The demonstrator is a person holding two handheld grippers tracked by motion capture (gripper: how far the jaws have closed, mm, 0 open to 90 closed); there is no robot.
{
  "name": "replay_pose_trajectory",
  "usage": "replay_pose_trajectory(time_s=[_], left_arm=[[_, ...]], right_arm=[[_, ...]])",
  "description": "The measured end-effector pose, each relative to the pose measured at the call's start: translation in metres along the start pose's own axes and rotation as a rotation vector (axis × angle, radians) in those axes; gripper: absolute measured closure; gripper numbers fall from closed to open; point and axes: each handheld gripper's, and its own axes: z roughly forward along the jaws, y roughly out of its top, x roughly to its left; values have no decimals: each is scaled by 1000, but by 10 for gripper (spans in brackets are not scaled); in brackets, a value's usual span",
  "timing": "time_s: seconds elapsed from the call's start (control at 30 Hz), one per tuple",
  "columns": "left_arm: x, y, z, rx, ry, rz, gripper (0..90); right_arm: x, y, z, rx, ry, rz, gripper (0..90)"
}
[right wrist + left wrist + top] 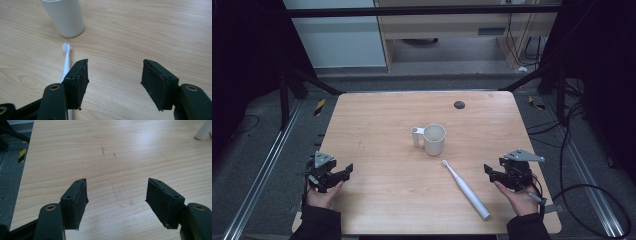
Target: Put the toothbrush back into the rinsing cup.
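- Toothbrush (465, 189) is lying flat on the counter (377, 125), at about 5 o'clock from the counter's middle, long axis running diagonal: bristle end pointing to 11 o'clock toward the cup (434, 139), handle end trailing off to 5 o'clock near the front edge.
- Cup is standing upright just past the bristle end, close but not touching as far as I can tell.
- Right hand-held gripper (497, 172) is sitting at 3 o'clock of the brush, near it, jaws spread wide w/ nothing between. In the right gripper view the brush (66, 65) is showing just outside the left jaw, not in the gap.
- Left hand-held gripper (339, 175) is waiting at 9 o'clock, well apart from the brush, jaws likewise spread and empty, bare wood betw. them.
- Judging by that: right one is clearly nearer; a grab would prob. need it shifting toward 9 o'clock and closing across the handle, not along it.
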Motion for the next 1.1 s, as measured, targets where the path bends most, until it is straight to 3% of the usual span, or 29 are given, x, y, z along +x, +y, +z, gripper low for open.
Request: replay_pose_trajectory(time_s=[0.37,1.1], left_arm=[[1,-1,1,8,5,3,330],[1,0,1,10,6,7,331]], right_arm=[[19,14,4,46,46,-32,397],[43,25,23,134,86,-75,423]])
